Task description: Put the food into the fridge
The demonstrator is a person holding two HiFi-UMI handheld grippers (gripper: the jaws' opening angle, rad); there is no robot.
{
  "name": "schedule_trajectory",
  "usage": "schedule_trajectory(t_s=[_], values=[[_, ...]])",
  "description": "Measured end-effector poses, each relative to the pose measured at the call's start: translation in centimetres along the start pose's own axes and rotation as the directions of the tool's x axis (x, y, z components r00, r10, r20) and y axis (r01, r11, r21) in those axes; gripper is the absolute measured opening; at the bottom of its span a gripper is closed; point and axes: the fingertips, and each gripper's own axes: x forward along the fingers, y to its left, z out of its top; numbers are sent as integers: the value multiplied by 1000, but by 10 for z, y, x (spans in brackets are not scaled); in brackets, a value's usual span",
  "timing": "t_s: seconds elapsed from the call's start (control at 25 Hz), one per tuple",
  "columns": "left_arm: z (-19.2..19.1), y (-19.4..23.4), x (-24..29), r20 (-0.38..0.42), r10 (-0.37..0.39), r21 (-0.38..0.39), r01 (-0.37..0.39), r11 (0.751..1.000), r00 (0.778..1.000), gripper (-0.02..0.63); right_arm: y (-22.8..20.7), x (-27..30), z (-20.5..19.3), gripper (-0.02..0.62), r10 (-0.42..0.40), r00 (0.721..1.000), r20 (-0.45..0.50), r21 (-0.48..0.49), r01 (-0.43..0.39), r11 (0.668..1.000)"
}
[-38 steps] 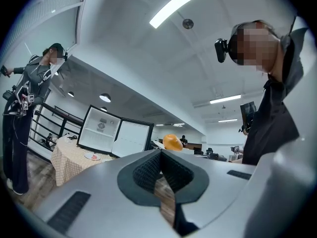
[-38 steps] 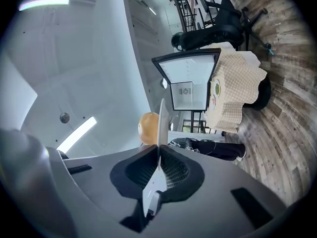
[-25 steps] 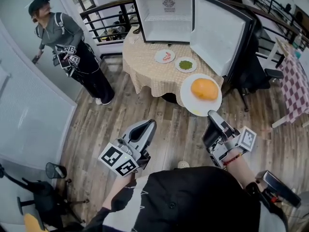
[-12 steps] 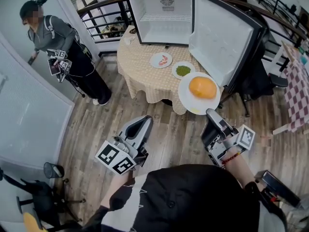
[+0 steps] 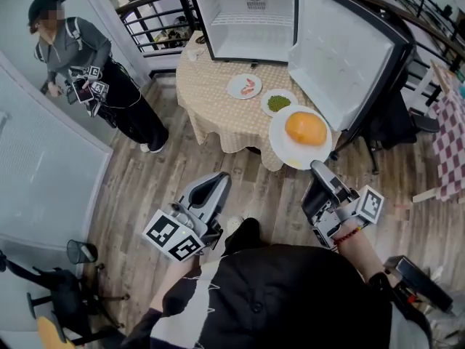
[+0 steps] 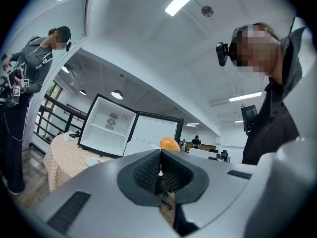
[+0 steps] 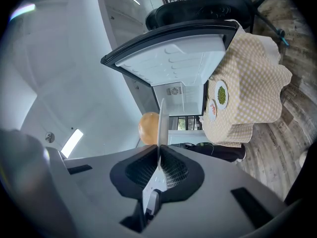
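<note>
A small fridge (image 5: 251, 17) stands open on a round table (image 5: 211, 104) with a checked cloth, its door (image 5: 341, 49) swung to the right. My right gripper (image 5: 320, 171) is shut on the rim of a large white plate (image 5: 290, 155) that carries an orange bun (image 5: 305, 128), held just off the table's near edge. In the right gripper view the plate (image 7: 161, 125) shows edge-on between the jaws, with the bun (image 7: 147, 128) beside it. My left gripper (image 5: 220, 180) is shut and empty over the floor. Two small plates lie on the table, one with red food (image 5: 245, 86), one with green food (image 5: 279, 102).
A person (image 5: 87, 71) stands at the upper left by a black railing (image 5: 156, 20). A black chair (image 5: 392, 122) sits behind the fridge door. A checked table (image 5: 452, 133) is at the right edge. A pale partition (image 5: 43, 166) runs along the left. Wooden floor lies between me and the table.
The plate with the bun stays in my right gripper. The table and fridge have shifted slightly in view, and my shoe now shows below the grippers. The bystander moved a little left.
</note>
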Motion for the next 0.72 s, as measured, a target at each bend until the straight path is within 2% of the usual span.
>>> schedule_trajectory(t_s=[0.32, 0.72], values=[[5, 32, 28, 1, -62, -15, 62, 998, 998, 12, -11, 30, 15, 26, -25, 999, 26, -18, 26, 1000], [24, 99, 62, -8, -141, -14, 141, 990, 990, 12, -27, 91, 34, 26, -27, 996, 90, -47, 31, 998]])
